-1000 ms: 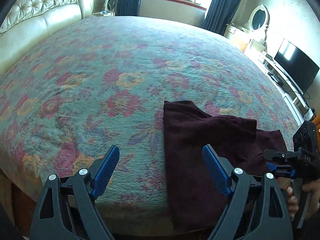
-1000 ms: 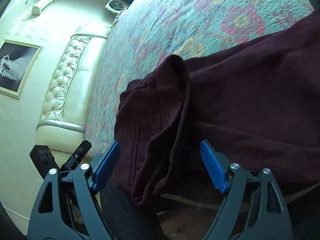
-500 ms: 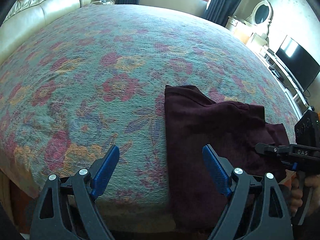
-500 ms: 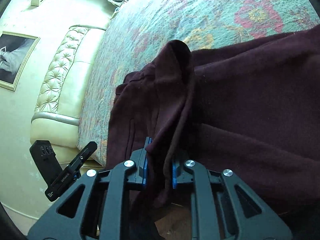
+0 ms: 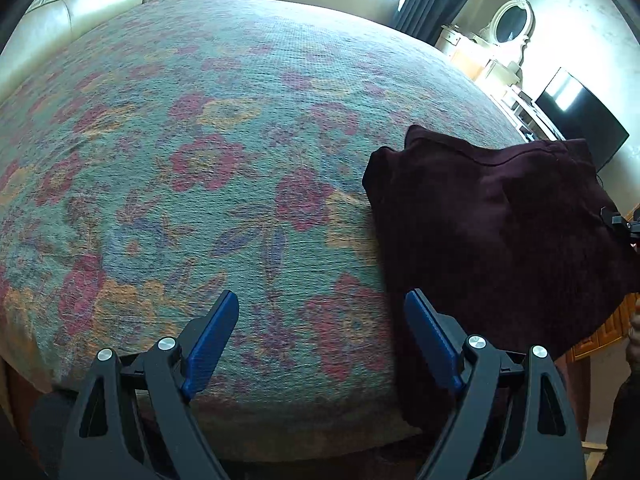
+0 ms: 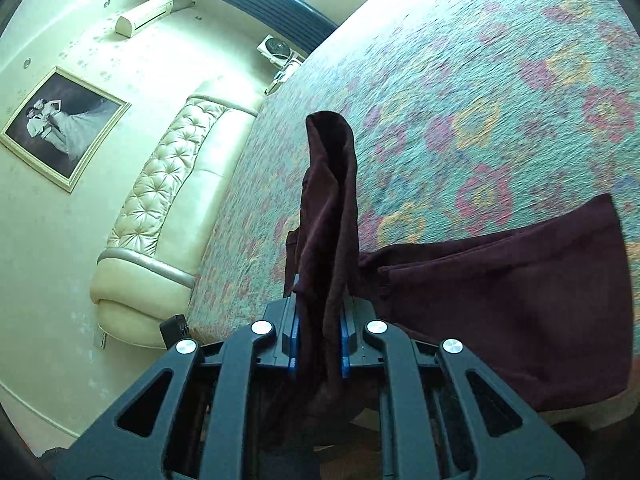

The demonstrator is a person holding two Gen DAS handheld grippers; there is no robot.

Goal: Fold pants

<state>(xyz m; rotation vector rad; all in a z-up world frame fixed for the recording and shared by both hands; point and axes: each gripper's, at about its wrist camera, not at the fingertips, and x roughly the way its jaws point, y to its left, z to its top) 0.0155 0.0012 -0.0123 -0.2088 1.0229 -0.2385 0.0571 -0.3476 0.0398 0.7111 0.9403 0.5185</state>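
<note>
Dark maroon pants [image 5: 492,232] lie at the near right edge of the bed, partly lifted. My right gripper [image 6: 319,336] is shut on a bunched fold of the pants [image 6: 330,208], which stands up between the blue pads while the rest of the cloth [image 6: 512,288] trails to the right on the bed. My left gripper [image 5: 320,340] is open and empty, hovering over the bare bedspread just left of the pants. Only a small edge of the right gripper [image 5: 624,224] shows in the left wrist view.
The floral bedspread [image 5: 200,152] covers a large bed. A cream tufted headboard [image 6: 168,208] stands at the far end. A dresser with a mirror [image 5: 508,24] and a TV [image 5: 580,120] line the right wall. The bed's near edge is just below the grippers.
My right gripper closed on a fold of the pants and lifted it up off the bed. The pants shifted right and bunched higher. My left gripper stayed open.
</note>
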